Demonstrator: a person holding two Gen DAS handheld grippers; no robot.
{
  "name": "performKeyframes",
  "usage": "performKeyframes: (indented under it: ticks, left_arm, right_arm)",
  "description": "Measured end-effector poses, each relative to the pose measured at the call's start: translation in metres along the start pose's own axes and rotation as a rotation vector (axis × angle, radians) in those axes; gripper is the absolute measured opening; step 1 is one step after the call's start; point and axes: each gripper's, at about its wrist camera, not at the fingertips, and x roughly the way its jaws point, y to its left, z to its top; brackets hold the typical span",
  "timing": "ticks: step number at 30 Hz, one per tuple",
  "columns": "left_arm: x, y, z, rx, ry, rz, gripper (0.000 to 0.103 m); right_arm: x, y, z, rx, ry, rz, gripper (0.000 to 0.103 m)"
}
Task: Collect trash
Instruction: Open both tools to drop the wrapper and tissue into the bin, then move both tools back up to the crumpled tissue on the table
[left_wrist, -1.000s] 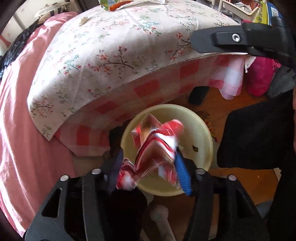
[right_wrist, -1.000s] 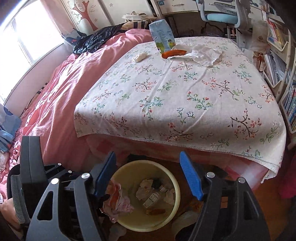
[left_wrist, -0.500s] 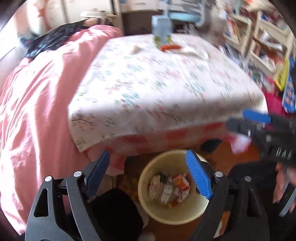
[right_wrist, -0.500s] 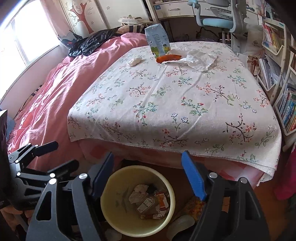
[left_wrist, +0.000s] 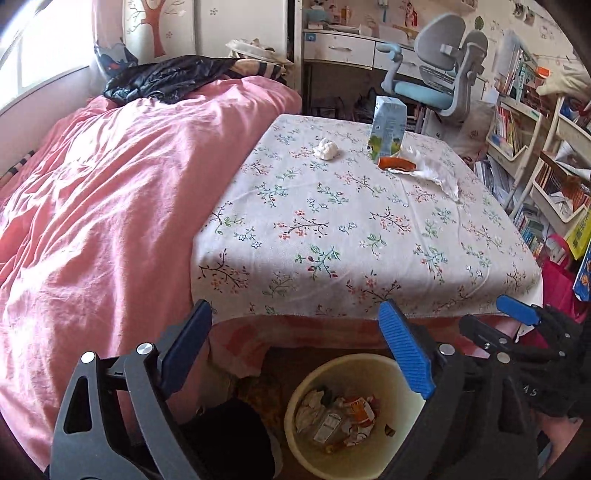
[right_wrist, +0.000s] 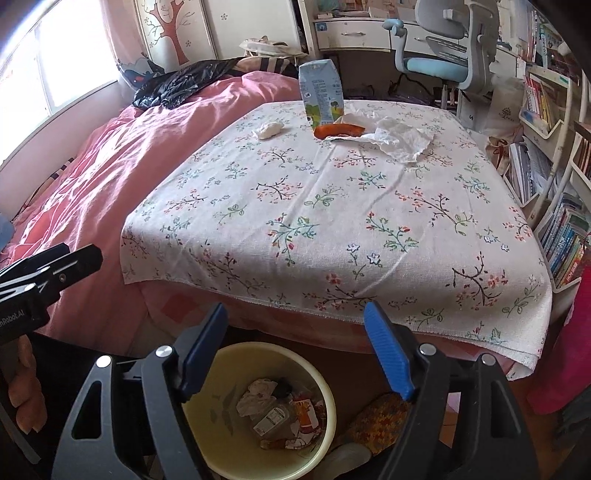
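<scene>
the left gripper (left_wrist: 299, 354), jaws opening and empty above the bin (left_wrist: 354, 417), faces the crumpled tissue (left_wrist: 326, 148) at the table's far end, left of the carton (left_wrist: 387, 129).

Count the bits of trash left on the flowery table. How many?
4, all at the far end: a crumpled white wad, an upright milk carton, an orange wrapper in front of the carton, and a crumpled white tissue beside the wrapper. Something could hide behind the carton.

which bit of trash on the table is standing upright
The blue carton at the far edge stands upright; the white wad, orange wrapper and crumpled tissue lie flat.
</scene>
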Motion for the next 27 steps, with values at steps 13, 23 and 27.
performKeyframes:
  ticks: [13,23,27]
  left_arm:
    - [0.005,0.027,0.041,-0.074,-0.037,0.018,0.089]
    - [0.065,0.043,0.107,-0.080,-0.001,0.031,0.089]
    - [0.088,0.035,0.128,-0.068,-0.023,0.023,0.089]
  right_arm:
    - [-0.003,0.012,0.026,-0.007,-0.032,0.051,0.075]
    - [-0.001,-0.030,0.094,0.025,-0.104,0.010,0.075]
    - [0.015,-0.054,0.111,0.072,-0.101,-0.012,0.075]
